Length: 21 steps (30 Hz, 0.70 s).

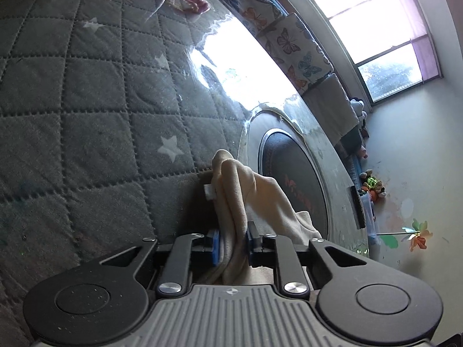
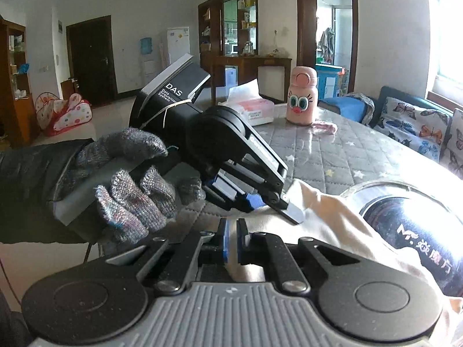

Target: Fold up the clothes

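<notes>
A cream garment lies bunched on the grey quilted table cover, beside a round black disc with a silver rim. My left gripper is shut on a thick fold of it, and the cloth runs down between the blue pads. In the right wrist view a gloved hand holds that left gripper, tips on the garment. My right gripper sits just in front, jaws almost together, with a thin edge of the cream cloth in the slit.
At the table's far end stand a pink cartoon bottle and a tissue box, with a small pink cloth nearby. The black disc lies at the right. Butterfly cushions line the sofa behind the table.
</notes>
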{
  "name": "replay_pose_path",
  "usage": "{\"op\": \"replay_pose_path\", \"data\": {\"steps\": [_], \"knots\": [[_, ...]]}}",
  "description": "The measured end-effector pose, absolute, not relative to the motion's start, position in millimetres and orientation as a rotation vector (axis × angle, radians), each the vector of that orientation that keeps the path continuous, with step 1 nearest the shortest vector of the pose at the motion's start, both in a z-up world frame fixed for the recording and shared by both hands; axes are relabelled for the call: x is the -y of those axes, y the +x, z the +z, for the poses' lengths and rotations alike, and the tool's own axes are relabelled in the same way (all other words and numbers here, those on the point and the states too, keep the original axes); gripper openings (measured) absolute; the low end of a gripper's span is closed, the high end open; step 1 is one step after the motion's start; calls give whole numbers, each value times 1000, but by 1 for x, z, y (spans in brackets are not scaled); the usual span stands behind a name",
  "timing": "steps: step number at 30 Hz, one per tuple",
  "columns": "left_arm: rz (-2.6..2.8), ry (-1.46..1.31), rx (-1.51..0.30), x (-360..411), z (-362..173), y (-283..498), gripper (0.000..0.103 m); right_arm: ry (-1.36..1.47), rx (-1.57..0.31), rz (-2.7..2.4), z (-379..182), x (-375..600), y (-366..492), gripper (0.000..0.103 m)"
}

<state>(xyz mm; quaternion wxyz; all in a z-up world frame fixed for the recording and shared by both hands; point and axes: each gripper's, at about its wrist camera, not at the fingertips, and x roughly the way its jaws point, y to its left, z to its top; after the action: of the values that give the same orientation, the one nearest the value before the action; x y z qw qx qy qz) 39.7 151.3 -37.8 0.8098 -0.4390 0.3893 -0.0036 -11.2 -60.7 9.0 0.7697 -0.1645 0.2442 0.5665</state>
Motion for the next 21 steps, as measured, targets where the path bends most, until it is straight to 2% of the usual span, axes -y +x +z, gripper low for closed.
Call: {"op": "replay_pose_path", "data": {"steps": [16,19,20,21], "knots": [[-1,-903,-828,-146,-35,39,18,-186,-664,752,-17,157,74,10],[0,-897,-829,-145,-35,39,18,-178,-692,682,-27,174,89,16],[0,-894,-829,-145,-35,40,18,-166,-696,662,-30,181,93,25],[0,-891,-828,-144,-35,40,18,-150,-694,654,-30,185,96,27]]}}
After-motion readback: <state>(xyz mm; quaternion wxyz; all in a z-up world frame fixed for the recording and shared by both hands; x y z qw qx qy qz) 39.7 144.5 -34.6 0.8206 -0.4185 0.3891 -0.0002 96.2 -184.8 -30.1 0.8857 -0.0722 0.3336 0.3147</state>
